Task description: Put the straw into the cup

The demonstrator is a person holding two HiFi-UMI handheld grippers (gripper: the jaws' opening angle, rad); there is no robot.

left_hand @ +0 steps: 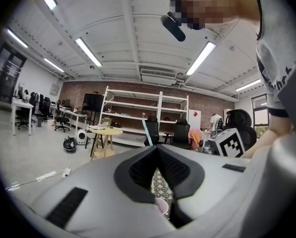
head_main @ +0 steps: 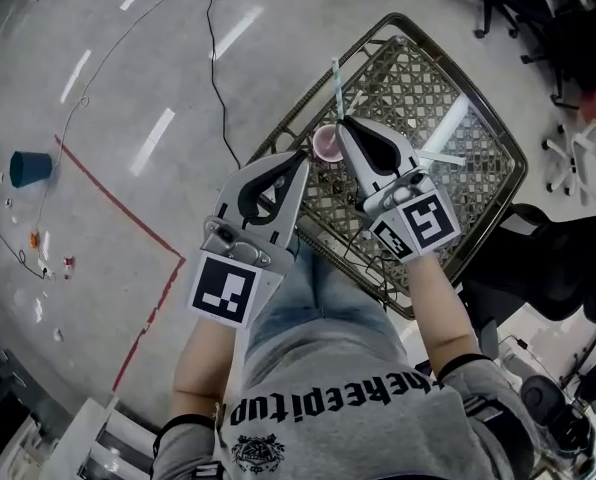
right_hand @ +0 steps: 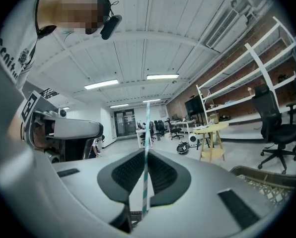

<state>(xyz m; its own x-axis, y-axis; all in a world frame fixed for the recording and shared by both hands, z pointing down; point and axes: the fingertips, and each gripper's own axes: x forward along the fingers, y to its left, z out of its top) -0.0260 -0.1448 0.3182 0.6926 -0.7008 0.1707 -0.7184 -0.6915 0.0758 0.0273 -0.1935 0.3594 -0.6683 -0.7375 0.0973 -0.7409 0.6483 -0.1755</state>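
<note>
A small pink cup (head_main: 327,144) stands on the wire-mesh table (head_main: 478,198). My right gripper (head_main: 341,123) is just right of and above it, shut on a teal-and-white striped straw (head_main: 336,83) that points up and away from the jaws. In the right gripper view the straw (right_hand: 146,148) runs upright between the closed jaws of that gripper (right_hand: 147,151); its lower end is hidden. My left gripper (head_main: 303,156) sits just left of the cup with its tips together. In the left gripper view the cup (left_hand: 161,206) shows through the gap behind the closed tips of the left gripper (left_hand: 156,148).
The mesh table has a raised metal rim (head_main: 308,108). On the floor at left lie a blue cup (head_main: 30,168), a red tape line (head_main: 118,203) and a black cable (head_main: 218,78). Office chairs (head_main: 568,258) stand at right. A yellow round table (left_hand: 104,131) stands farther off.
</note>
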